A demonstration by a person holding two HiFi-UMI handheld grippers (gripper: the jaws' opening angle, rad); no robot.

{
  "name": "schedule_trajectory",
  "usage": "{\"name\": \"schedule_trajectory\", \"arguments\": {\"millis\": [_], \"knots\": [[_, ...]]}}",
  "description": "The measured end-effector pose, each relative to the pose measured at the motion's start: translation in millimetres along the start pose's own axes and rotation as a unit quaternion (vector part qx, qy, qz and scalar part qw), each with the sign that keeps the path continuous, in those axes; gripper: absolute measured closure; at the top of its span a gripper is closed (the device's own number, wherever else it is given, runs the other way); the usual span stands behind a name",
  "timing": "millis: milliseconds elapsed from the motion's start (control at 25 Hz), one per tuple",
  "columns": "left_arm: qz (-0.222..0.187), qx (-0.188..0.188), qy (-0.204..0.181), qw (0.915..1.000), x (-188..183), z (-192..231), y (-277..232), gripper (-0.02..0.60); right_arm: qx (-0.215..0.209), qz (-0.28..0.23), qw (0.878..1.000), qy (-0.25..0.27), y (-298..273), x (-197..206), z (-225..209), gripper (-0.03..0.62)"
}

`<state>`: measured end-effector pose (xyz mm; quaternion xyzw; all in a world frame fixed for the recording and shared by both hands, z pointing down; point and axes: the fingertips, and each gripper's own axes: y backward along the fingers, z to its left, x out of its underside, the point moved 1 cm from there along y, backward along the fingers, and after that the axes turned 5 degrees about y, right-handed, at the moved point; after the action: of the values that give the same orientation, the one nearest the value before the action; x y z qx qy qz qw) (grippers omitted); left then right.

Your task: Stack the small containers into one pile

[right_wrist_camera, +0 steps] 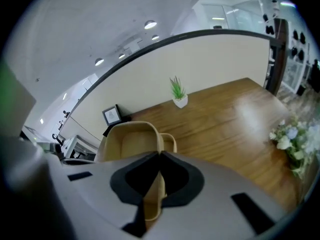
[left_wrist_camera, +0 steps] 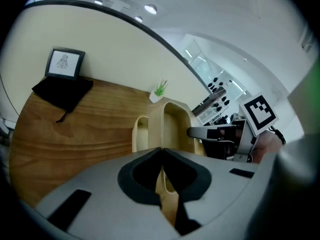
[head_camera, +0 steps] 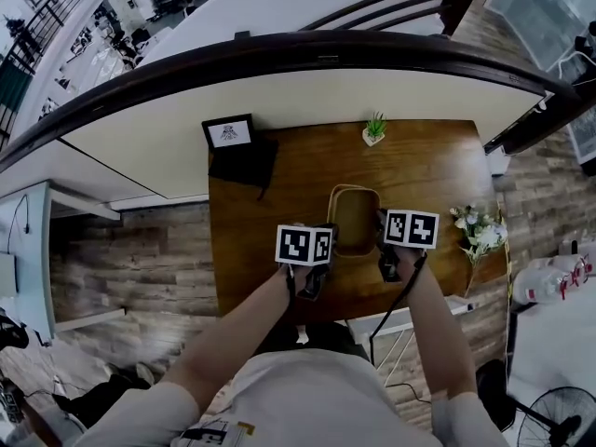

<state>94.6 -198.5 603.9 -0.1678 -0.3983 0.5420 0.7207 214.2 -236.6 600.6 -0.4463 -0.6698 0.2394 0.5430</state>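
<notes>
A tan open container (head_camera: 355,222) is in the middle of the wooden table (head_camera: 270,240), held from both sides. My left gripper (head_camera: 327,241) is shut on its left wall, whose thin rim (left_wrist_camera: 161,176) shows pinched between the jaws. My right gripper (head_camera: 381,228) is shut on the opposite wall (right_wrist_camera: 154,194). A second tan container (left_wrist_camera: 141,132) lies just beyond the held one, and the right gripper view shows its rim (right_wrist_camera: 170,140) behind it. In the head view only its far rim (head_camera: 354,189) peeks out. Whether the two touch I cannot tell.
A framed picture (head_camera: 229,133) stands on a black cloth (head_camera: 246,164) at the table's back left. A small potted plant (head_camera: 374,129) sits at the back middle, with a bunch of flowers (head_camera: 479,232) at the right edge. A curved cream wall (head_camera: 140,128) runs behind the table.
</notes>
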Motion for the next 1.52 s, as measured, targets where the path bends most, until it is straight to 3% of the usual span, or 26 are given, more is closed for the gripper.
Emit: {"name": "schedule_trajectory", "arguments": {"millis": [440, 600, 760, 920, 1120, 1240, 1520], "knots": [[-0.001, -0.025, 0.021, 0.9995, -16.5, 23.8, -35.0, 0.563, 0.005, 0.024, 1.0, -0.007, -44.9, -2.0, -20.7, 0.557], [0.006, -0.042, -0.009, 0.9991, -24.7, 31.9, -39.9, 0.566, 0.006, 0.031, 0.999, -0.01, -55.6, 3.8, -20.4, 0.56], [0.036, -0.069, -0.037, 0.9963, -15.8, 42.2, -45.5, 0.566, 0.016, 0.042, 0.999, 0.021, -63.2, 9.9, -21.5, 0.522], [0.041, -0.087, -0.017, 0.9953, -8.3, 50.4, -49.7, 0.561, 0.028, 0.059, 0.997, 0.049, -74.2, 16.4, -23.3, 0.501], [0.056, -0.108, -0.007, 0.9926, -6.2, 66.3, -57.1, 0.484, 0.036, 0.087, 0.993, 0.077, -93.5, 27.2, -26.3, 0.484], [0.063, -0.099, -0.003, 0.9931, -6.6, 71.0, -59.4, 0.443, 0.034, 0.083, 0.992, 0.09, -99.5, 26.8, -27.9, 0.469], [0.054, -0.095, -0.012, 0.9939, -8.5, 73.4, -57.2, 0.399, 0.015, 0.06, 0.997, 0.043, -103.3, 22.5, -35.9, 0.408]]}}
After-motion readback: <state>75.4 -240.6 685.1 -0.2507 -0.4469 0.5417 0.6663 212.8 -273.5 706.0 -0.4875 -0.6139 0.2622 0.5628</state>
